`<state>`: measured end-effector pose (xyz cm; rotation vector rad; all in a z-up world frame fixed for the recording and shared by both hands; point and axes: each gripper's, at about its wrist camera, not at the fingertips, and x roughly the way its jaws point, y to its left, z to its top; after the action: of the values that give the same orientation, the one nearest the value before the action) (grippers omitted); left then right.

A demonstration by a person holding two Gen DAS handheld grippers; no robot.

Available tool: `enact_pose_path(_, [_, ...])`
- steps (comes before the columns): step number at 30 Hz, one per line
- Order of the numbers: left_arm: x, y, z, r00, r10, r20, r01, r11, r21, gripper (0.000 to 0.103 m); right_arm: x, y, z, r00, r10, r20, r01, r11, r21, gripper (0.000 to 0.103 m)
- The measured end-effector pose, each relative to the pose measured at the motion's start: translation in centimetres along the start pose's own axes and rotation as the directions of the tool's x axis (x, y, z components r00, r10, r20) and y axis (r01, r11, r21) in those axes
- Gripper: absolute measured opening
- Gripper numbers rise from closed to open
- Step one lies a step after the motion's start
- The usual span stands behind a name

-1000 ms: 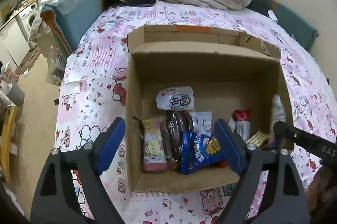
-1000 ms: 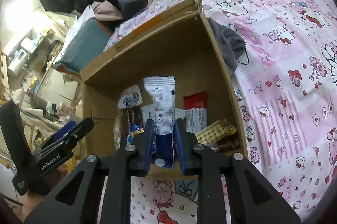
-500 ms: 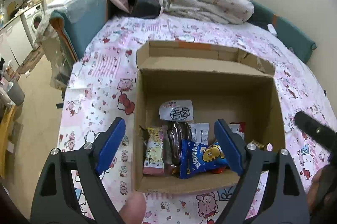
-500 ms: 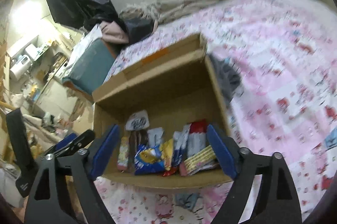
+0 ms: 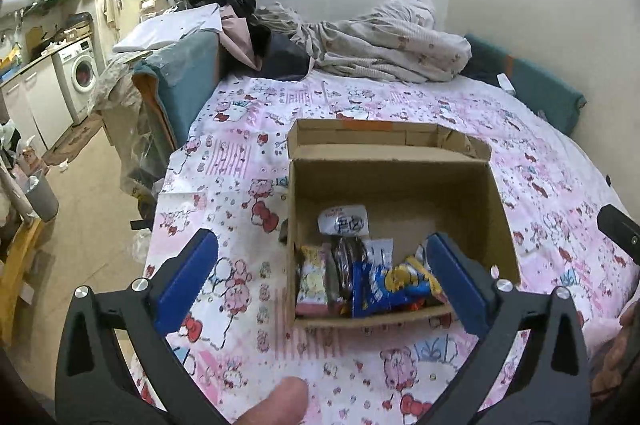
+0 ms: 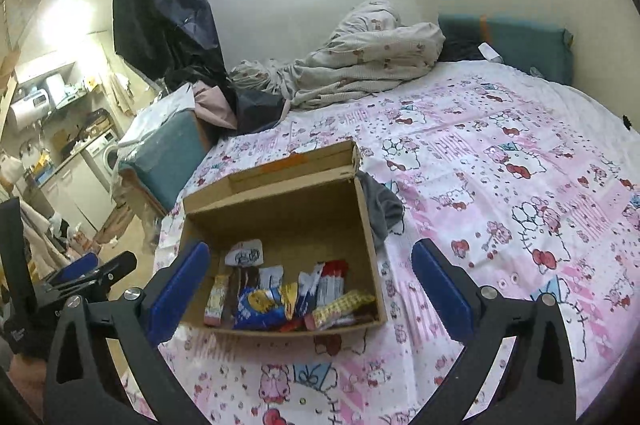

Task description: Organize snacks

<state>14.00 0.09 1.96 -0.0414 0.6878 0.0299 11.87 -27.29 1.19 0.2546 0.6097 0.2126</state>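
An open cardboard box (image 5: 392, 181) (image 6: 280, 213) sits on the pink patterned bed sheet. Several snack packets stand in a row along its near wall: a blue packet (image 5: 384, 285) (image 6: 260, 309), a pink-yellow packet (image 5: 314, 281), a red packet (image 6: 332, 283) and a yellow wafer packet (image 6: 344, 307). A white round packet (image 5: 344, 223) lies behind them. My left gripper (image 5: 324, 281) is open and empty, held above and in front of the box. My right gripper (image 6: 308, 289) is open and empty, also pulled back above the box's front.
A bundled blanket (image 5: 384, 49) and dark clothes lie at the head of the bed. A grey cloth (image 6: 382, 209) lies beside the box's right wall. The bed's left edge drops to the floor (image 5: 92, 193), with a teal chair (image 5: 184, 81) there.
The right gripper let go of the white-blue packet into the box and opened wide. Both grippers rose and pulled back from the box.
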Motion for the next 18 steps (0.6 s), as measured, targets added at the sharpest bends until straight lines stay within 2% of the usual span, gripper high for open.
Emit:
enact_pose_path(5, [-1.6,-0.7,-1.1,1.000,0.020,-0.020,-0.019,0.999,0.044,0.103,-1.5,0.6,-0.6,1.000,-0.013,0.014,0.013,1.000,-0.008,0.103])
enact_pose_path(9, [-3.6,-1.2,-1.6,1.000,0.004,-0.001,-0.004,0.997,0.078,0.103,-2.2,1.2,-1.1,0.999,-0.025,0.026,0.026,0.999,-0.032,0.103])
enact_pose_path(14, [-5.4,-0.4,-2.1,1.000,0.002,0.028,-0.003,0.999,0.038,0.103,-2.2,2.4,-1.9,0.999,-0.048,0.019,0.049,0.997,-0.064,0.103])
enact_pose_path(18, [-5.8,0.5,-2.4,0.999,0.029,0.040,-0.029,1.000,0.000,0.103,-2.0,3.3,-2.5,0.998,-0.065,0.021,0.067,0.994,-0.090,0.103])
